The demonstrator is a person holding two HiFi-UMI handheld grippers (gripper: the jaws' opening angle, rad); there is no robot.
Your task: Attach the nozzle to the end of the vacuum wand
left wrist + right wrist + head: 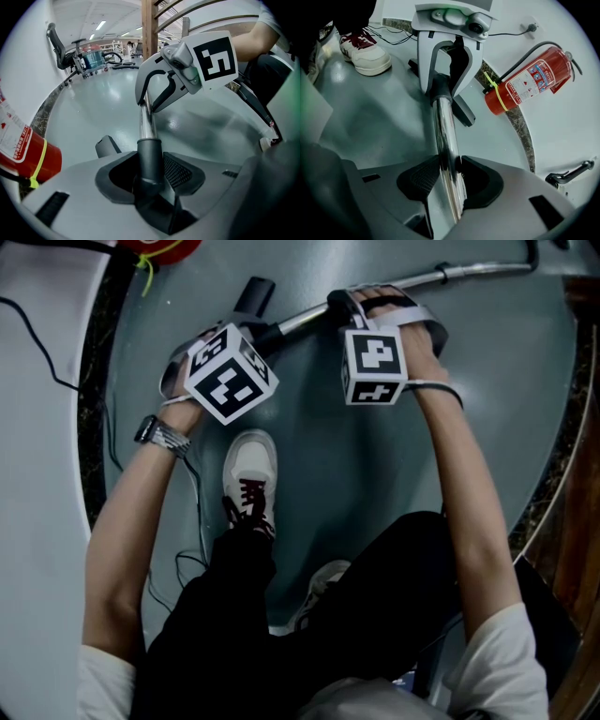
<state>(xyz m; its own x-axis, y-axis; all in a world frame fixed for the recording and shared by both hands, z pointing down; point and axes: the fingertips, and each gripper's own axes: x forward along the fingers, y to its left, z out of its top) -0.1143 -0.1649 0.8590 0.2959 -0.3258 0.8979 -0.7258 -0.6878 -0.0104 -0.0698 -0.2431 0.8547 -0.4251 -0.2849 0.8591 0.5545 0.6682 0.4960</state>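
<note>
A chrome vacuum wand (469, 271) runs over the grey floor from the upper right down to the middle. My right gripper (352, 311) is shut on it, and in the right gripper view the chrome tube (444, 136) sits pinched between the right gripper's (450, 176) pads. The dark grey nozzle (255, 296) sits at the wand's left end. Its collar (150, 157) is pinched in my left gripper (150, 174), and the chrome tube enters the collar's top. The nozzle's flat head (463, 111) lies beyond the left gripper (447, 70). The two grippers face each other along the wand.
A red fire extinguisher (525, 86) stands by the curved white wall (37, 474). The person's shoe (251, 479) and thin cables (192, 521) lie on the floor near the left arm. A wooden post (149, 28) and an office chair (58, 44) stand farther off.
</note>
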